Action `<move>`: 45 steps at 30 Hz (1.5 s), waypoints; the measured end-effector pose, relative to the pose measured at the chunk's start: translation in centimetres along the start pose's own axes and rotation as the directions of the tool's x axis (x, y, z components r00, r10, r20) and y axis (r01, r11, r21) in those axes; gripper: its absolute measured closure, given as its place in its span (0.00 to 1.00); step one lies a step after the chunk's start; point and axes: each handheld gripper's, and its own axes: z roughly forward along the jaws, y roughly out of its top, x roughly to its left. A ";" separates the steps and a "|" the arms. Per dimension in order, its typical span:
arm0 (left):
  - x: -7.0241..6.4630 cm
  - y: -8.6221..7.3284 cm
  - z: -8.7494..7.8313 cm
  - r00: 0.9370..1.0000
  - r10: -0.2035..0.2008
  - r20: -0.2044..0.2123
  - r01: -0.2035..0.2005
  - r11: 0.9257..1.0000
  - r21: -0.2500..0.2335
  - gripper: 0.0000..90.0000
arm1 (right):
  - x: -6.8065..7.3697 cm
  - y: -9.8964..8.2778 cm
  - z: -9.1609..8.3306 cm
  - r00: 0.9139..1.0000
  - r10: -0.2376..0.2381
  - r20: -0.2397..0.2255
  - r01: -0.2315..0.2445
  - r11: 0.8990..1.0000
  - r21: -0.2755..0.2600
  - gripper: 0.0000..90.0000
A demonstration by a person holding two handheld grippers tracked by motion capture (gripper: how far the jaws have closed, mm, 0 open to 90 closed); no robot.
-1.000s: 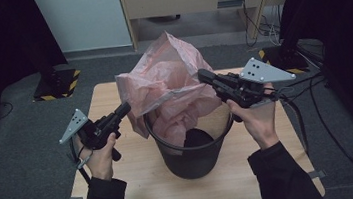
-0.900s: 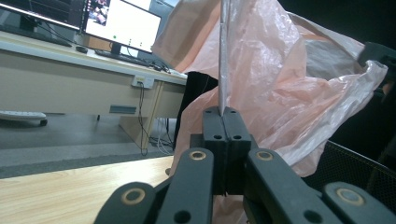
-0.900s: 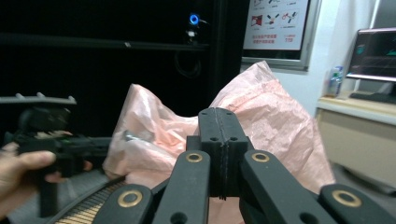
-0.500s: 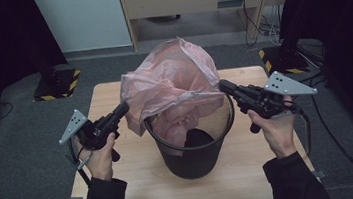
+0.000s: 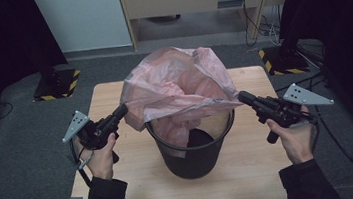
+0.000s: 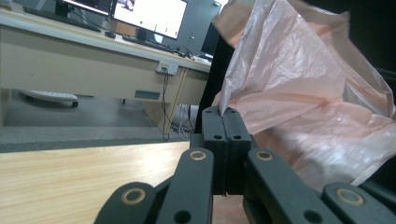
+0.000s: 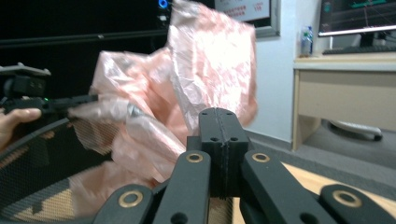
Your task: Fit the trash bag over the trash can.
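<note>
I am holding the pink plastic bag (image 5: 175,87) over the black mesh bin (image 5: 192,145) in the middle of the surface (image 5: 108,94), left gripper (image 5: 123,108) and right gripper (image 5: 241,96) fingers clamped on its edges. If I am pulling too hard, the thin bag may rip or slip out.

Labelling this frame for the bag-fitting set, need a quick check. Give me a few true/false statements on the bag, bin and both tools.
1. Both tools are shut on the pink bag. True: the left tool and the right tool each pinch an edge of it.
2. The black mesh bin lies on its side. False: it stands upright on the wooden table.
3. The bag is fully tucked inside the bin. False: most of it billows above the rim, and part hangs inside.
4. The two tools hold the bag on opposite sides of the bin. True.
5. The bag is blue. False: it is translucent pink.
</note>
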 end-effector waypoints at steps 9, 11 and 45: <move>-0.2 -1.8 0.8 1.000 0.009 0.017 -0.010 0.997 0.076 1.00 | -1.2 -2.5 0.0 0.999 0.017 0.048 -0.018 0.999 0.028 1.00; -0.5 -2.0 0.7 1.000 0.008 0.026 -0.010 0.996 0.086 1.00 | -1.4 -2.8 0.1 0.998 0.015 0.056 -0.017 0.999 0.036 1.00; -0.4 0.5 0.8 0.996 0.018 0.089 -0.010 0.996 -0.086 0.58 | -2.0 -0.7 -0.2 0.989 -0.038 0.145 0.054 0.993 -0.106 0.56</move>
